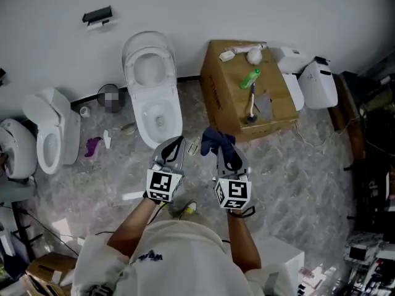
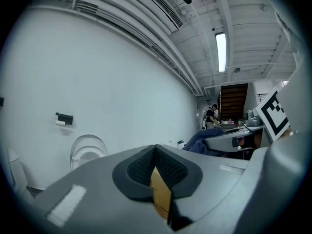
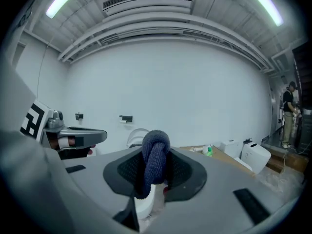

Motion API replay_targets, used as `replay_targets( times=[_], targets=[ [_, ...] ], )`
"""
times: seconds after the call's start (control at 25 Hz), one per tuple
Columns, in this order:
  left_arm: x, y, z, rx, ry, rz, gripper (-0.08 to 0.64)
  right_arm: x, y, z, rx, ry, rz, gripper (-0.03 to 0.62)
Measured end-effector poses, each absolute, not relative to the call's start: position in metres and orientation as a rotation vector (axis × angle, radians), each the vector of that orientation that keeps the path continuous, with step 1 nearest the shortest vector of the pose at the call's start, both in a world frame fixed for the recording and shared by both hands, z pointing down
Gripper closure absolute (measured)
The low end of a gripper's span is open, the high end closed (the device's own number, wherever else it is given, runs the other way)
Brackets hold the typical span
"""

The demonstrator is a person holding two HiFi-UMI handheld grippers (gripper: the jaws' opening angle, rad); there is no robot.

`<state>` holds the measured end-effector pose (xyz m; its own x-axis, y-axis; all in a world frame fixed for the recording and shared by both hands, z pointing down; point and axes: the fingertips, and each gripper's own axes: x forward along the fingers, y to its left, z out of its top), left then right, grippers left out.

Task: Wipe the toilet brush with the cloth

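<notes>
Pinches a dark blue cloth (image 3: 155, 150) between the jaws of the right gripper (image 3: 157, 172), with one fold bulging up over the pads and the rest trailing down below them. Presses the jaws of the left gripper (image 2: 156, 155) together, pad against pad, with nothing caught there.

Holds both grippers side by side above the marbled floor (image 1: 296, 177), by the near left corner of the cardboard box (image 1: 223, 97), the right one closer to that box and the left one just beyond it.

On top of the box, toward the edge nearest the person: the toilet brush (image 1: 252, 103), upright in its base, untouched by either gripper and apart from the cloth. Behind the brush on the same box top: a green bottle (image 1: 250, 78) lying down, and at the far edge a white rounded thing (image 1: 253, 55).

Left of the box: a white toilet (image 1: 151, 85) against the wall with its lid raised. Farther left of the box: a second toilet (image 1: 52, 134). Right of the box: a white tank-like piece (image 1: 318, 85) on the floor.
</notes>
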<state>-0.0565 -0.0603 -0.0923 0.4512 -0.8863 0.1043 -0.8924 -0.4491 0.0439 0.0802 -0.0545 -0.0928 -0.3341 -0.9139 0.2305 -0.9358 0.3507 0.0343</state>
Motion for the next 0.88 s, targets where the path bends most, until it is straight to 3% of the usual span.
replay_targets(
  times=[0.44,0.88],
  targets=[
    [-0.065,-0.073,-0.143,2.651,-1.622,0.059,0.560,0.078,-0.061,-0.136,1.645,-2.480,0.062,0.491],
    [-0.062,-0.082,-0.142,2.648,-1.641,0.092,0.560,0.076,-0.064,-0.145,1.627,-2.487,0.005,0.491]
  ],
)
